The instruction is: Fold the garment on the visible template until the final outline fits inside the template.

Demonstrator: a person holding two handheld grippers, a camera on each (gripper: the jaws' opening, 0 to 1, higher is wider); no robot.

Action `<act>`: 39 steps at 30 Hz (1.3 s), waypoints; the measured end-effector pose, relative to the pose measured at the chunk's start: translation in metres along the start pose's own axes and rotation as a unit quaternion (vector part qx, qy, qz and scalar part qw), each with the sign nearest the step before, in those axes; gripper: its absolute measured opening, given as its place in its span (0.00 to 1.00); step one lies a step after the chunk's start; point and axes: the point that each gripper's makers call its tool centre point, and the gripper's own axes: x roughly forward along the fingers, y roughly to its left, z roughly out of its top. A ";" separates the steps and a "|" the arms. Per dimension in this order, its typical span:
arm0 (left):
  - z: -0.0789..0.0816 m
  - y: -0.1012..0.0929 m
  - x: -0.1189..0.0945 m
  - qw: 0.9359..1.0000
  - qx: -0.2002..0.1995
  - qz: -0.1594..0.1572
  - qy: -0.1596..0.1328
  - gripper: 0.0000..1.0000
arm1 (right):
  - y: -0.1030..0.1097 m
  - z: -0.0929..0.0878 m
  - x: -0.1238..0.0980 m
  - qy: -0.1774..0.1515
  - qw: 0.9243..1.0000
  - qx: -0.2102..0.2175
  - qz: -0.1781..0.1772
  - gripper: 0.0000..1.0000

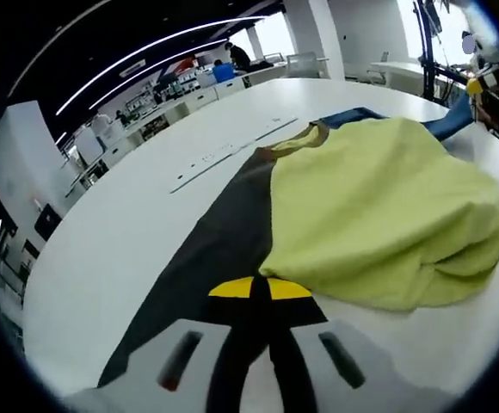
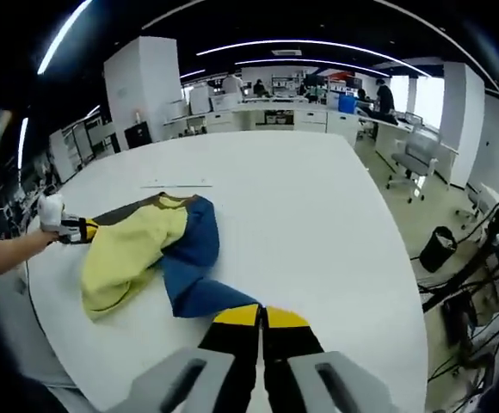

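Right gripper (image 2: 261, 320) clamped on garment's blue sleeve (image 2: 200, 284); left gripper (image 1: 261, 292) pinched narrow over dark template (image 1: 219, 245), hold unclear. Risk: bunched yellow-green garment (image 1: 378, 215) dragged off template across desk (image 1: 129, 224).

Dark template (image 1: 224, 232) mostly hidden under the garment (image 1: 378, 215), distant people (image 2: 385, 96) too small to tell

White round table (image 2: 301, 215): garment (image 2: 146, 249) lies at 9 o'clock in the right gripper view, yellow-green over blue. Dark template (image 1: 206, 258) beneath it; pale strip (image 1: 232, 153) at 11 o'clock in the left gripper view.
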 end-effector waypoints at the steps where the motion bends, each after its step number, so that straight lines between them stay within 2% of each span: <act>1: -0.001 0.001 0.000 1.000 0.000 0.002 0.001 0.01 | -0.002 -0.002 0.000 0.004 1.000 0.003 -0.001 0.00; 10: -0.005 0.009 0.003 1.000 -0.003 0.009 0.009 0.01 | -0.038 -0.020 0.008 0.040 0.999 0.015 -0.034 0.00; 20: -0.007 0.018 0.005 1.000 -0.005 0.021 0.013 0.01 | -0.074 -0.049 0.022 0.083 0.994 0.025 -0.069 0.00; 29: -0.011 0.026 0.003 0.999 0.001 0.035 0.020 0.02 | -0.076 -0.054 0.025 0.085 0.993 0.022 -0.073 0.00; 31: -0.012 0.029 0.000 0.999 -0.013 0.038 0.016 0.03 | -0.075 -0.052 0.024 0.083 0.994 0.018 -0.075 0.00; 32: -0.011 0.029 -0.003 0.999 -0.039 0.036 0.010 0.07 | -0.074 -0.051 0.023 0.082 0.994 0.015 -0.074 0.00; 34: -0.007 0.031 -0.009 0.998 -0.057 0.034 -0.007 0.13 | -0.069 -0.046 0.020 0.074 0.995 -0.001 -0.071 0.00; 39: -0.002 0.027 -0.026 0.998 -0.049 0.027 -0.021 0.28 | -0.055 -0.032 0.017 0.054 0.996 -0.014 -0.063 0.28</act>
